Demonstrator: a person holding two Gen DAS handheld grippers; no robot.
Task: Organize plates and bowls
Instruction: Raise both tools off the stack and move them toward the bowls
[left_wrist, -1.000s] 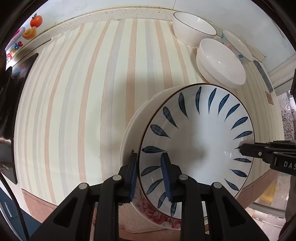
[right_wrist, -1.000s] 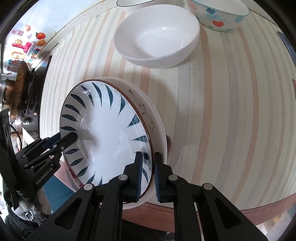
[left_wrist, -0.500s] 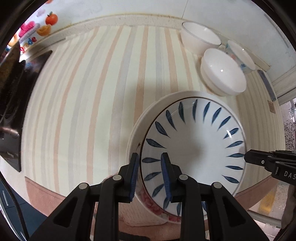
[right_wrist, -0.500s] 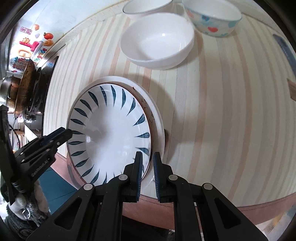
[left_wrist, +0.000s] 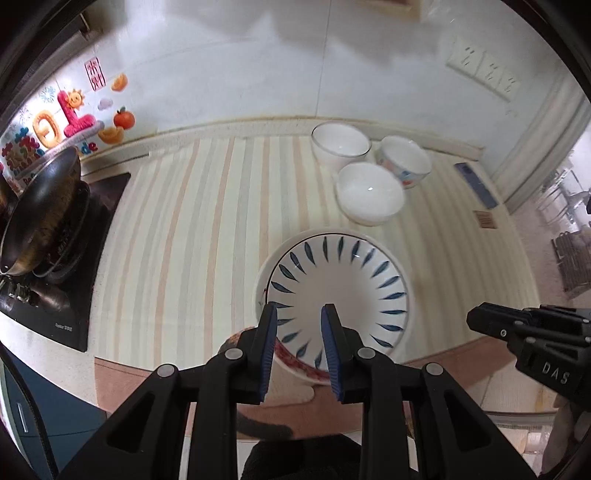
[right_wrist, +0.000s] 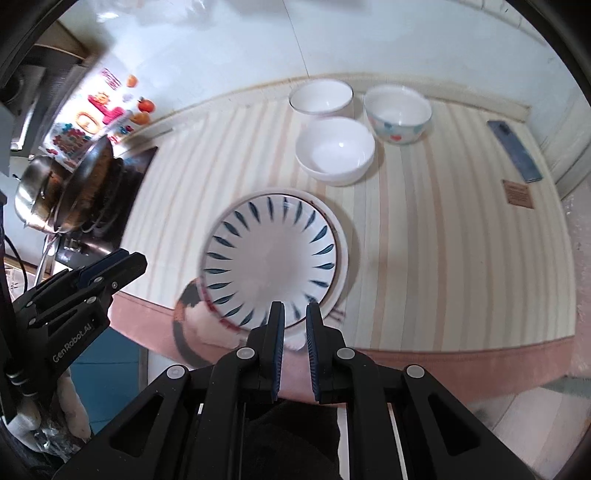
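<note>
The striped counter (left_wrist: 192, 229) fills the scene. Near its front edge sits the blue-leaf plate (right_wrist: 271, 254), stacked on a larger white plate (right_wrist: 341, 258). At about one o'clock from the stack stand three bowls: a plain white bowl (right_wrist: 334, 149) nearest, a thin-rimmed bowl (right_wrist: 320, 96) behind it, and a heart-patterned bowl (right_wrist: 398, 112) at its right. The left gripper (left_wrist: 300, 312) hangs above the plate's near rim, jaws apart, empty. The right gripper (right_wrist: 294, 308) likewise hovers, jaws slightly parted, holding nothing
</note>
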